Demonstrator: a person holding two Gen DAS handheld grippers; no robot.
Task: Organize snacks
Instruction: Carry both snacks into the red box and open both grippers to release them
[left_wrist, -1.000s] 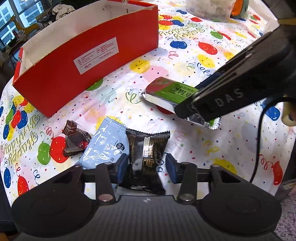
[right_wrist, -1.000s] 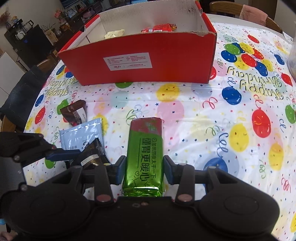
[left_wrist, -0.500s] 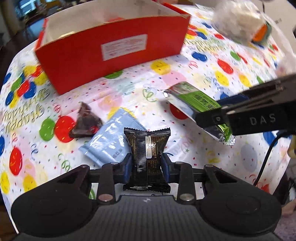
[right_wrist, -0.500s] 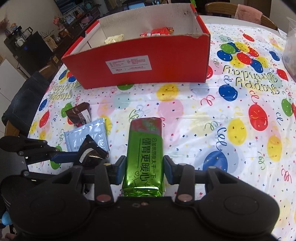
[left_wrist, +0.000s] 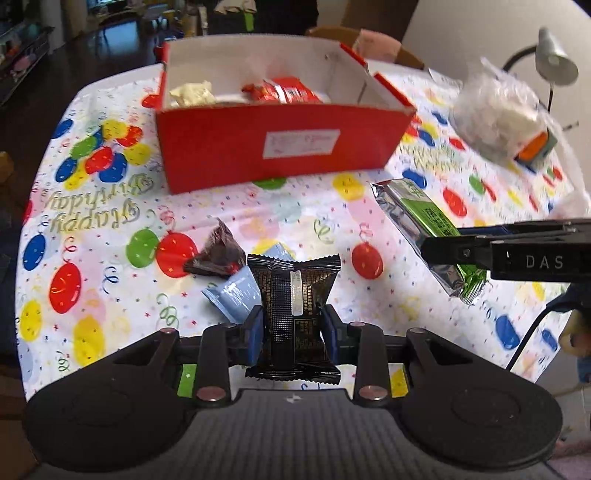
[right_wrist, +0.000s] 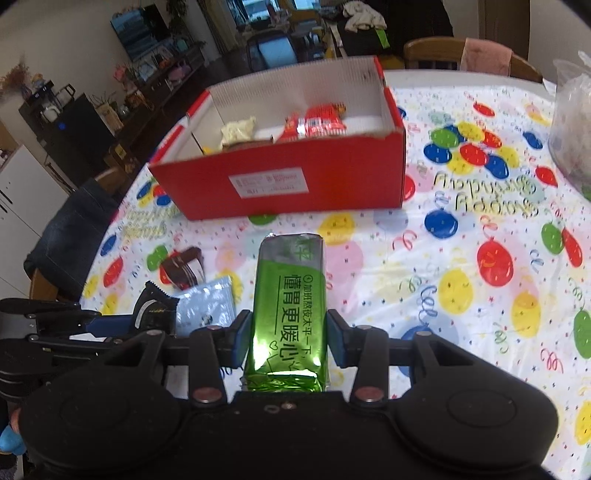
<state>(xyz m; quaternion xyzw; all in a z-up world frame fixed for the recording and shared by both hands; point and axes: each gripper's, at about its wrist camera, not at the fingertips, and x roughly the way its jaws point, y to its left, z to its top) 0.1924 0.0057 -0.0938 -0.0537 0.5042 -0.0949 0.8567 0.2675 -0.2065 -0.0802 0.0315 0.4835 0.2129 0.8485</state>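
Black snack packet (left_wrist: 294, 295) clamped in left tongs (left_wrist: 292, 328), green packet (right_wrist: 289, 306) clamped in right tongs (right_wrist: 288, 338), above tablecloth (right_wrist: 461, 258)

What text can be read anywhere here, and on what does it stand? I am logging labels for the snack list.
"懂胃更暖心": green packet in the right gripper.
"DAS": right gripper's side, left wrist view.
"Happy Birthday": balloon tablecloth, seen upside down.
White label on the red box: too blurred.
Black packet in the left gripper: print too small.
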